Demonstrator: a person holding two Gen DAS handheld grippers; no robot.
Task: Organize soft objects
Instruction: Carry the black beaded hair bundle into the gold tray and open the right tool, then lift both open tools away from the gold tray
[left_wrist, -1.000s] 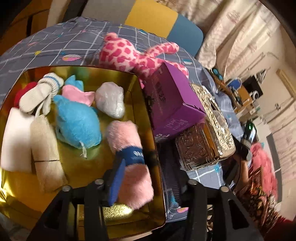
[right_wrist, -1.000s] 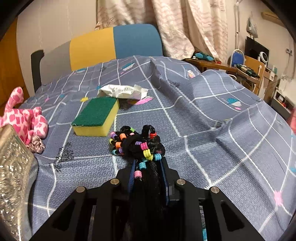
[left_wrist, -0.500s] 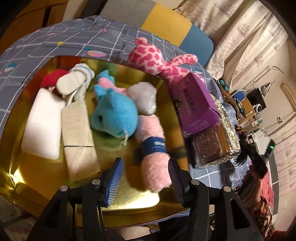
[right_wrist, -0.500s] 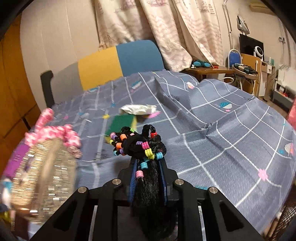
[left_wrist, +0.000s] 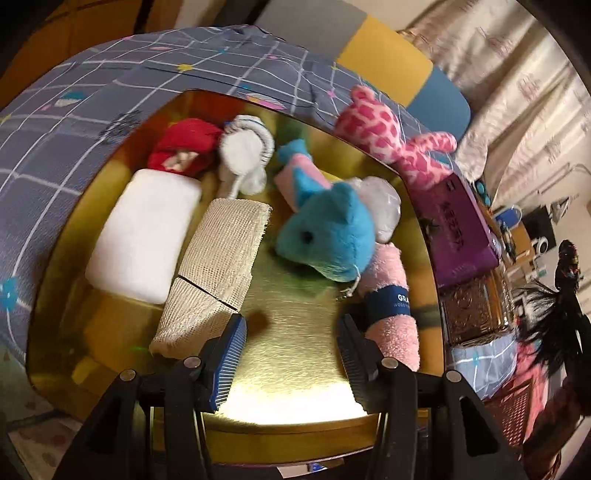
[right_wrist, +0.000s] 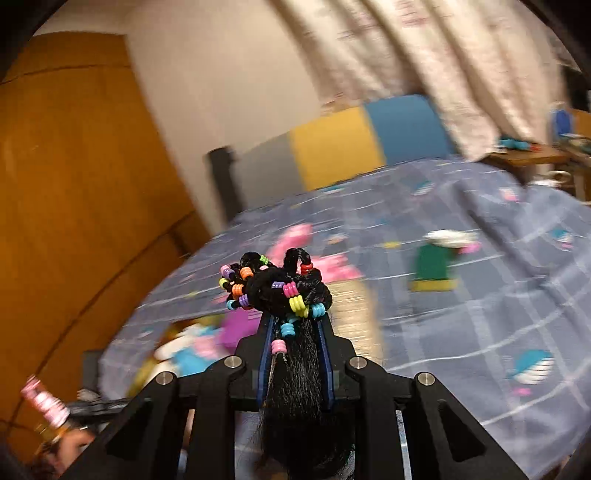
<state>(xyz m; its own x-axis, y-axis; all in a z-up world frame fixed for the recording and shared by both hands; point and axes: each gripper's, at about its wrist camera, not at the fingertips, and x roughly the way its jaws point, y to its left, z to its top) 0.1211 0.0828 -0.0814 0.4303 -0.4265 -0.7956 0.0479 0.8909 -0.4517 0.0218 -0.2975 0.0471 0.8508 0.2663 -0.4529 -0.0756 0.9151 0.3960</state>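
Observation:
My left gripper (left_wrist: 291, 332) is open and empty above the near part of the gold tray (left_wrist: 295, 406). In the tray lie a rolled pink towel with a blue band (left_wrist: 391, 314), a blue plush (left_wrist: 328, 236), a beige mesh cloth (left_wrist: 218, 266), a white sponge (left_wrist: 144, 236), a white sock (left_wrist: 243, 151), a red item (left_wrist: 184, 147) and a grey-white bundle (left_wrist: 384, 203). My right gripper (right_wrist: 295, 328) is shut on a black hairpiece with coloured beads (right_wrist: 280, 291), held in the air; it also shows at the right edge of the left wrist view (left_wrist: 565, 295).
A pink spotted plush (left_wrist: 388, 136) lies on the blue checked bedspread (left_wrist: 110, 85) behind the tray. A purple box (left_wrist: 458, 236) and an ornate metal box (left_wrist: 476, 310) stand right of the tray. A green-and-yellow sponge (right_wrist: 432, 266) and a white wrapper (right_wrist: 450, 238) lie on the bed.
My left gripper let go of the pink towel, opened and drew back over the tray. My right gripper rose off the bed with the hairpiece and swung left toward the tray.

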